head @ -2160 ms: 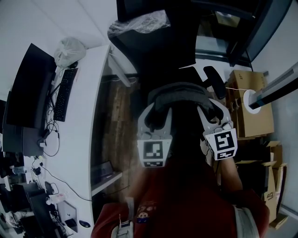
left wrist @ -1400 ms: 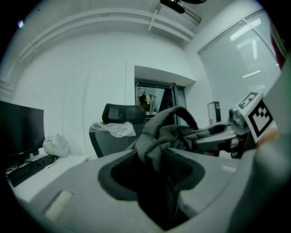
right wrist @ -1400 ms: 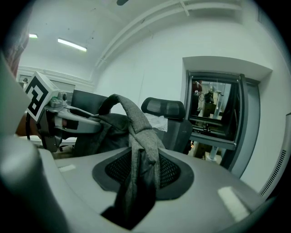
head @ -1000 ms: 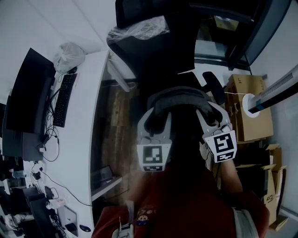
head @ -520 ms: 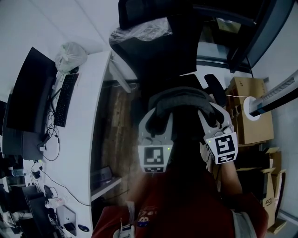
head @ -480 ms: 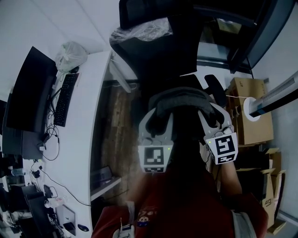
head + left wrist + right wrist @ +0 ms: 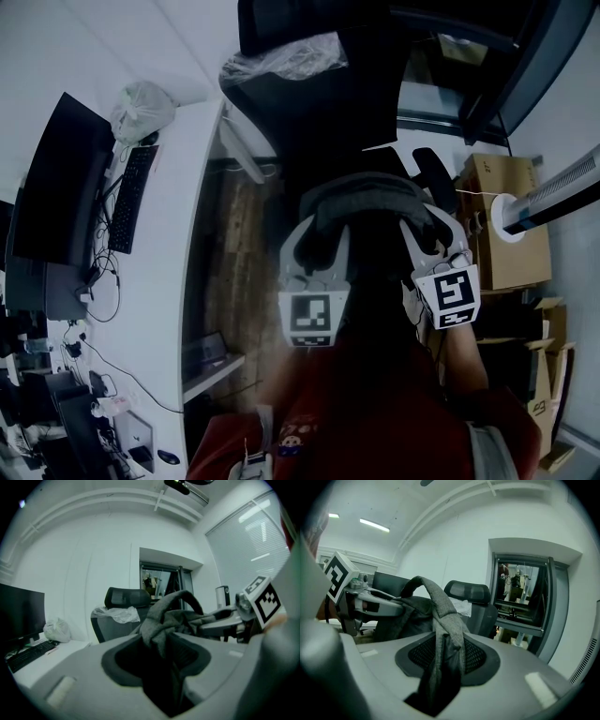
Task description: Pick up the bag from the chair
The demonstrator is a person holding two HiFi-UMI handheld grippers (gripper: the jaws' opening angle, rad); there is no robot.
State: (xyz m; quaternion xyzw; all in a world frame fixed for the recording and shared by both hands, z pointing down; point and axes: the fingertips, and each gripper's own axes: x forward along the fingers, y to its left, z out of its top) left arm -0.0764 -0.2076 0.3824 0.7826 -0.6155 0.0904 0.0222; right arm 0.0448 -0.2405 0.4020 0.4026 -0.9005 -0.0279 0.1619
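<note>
Beside the white desk [image 7: 159, 281], the black chair [image 7: 309, 103] stands clear behind the load. Little has shifted over the last two seconds: the dark bag [image 7: 361, 202] hangs in the same spot, off the chair and close to my operator's body, so I judge the pick-up essentially done. The left hand-held gripper [image 7: 317, 239] is clamped on one stretch of grey strap and the right hand-held gripper [image 7: 429, 232] on another. Both are held level, side by side, pointing forward.
</note>
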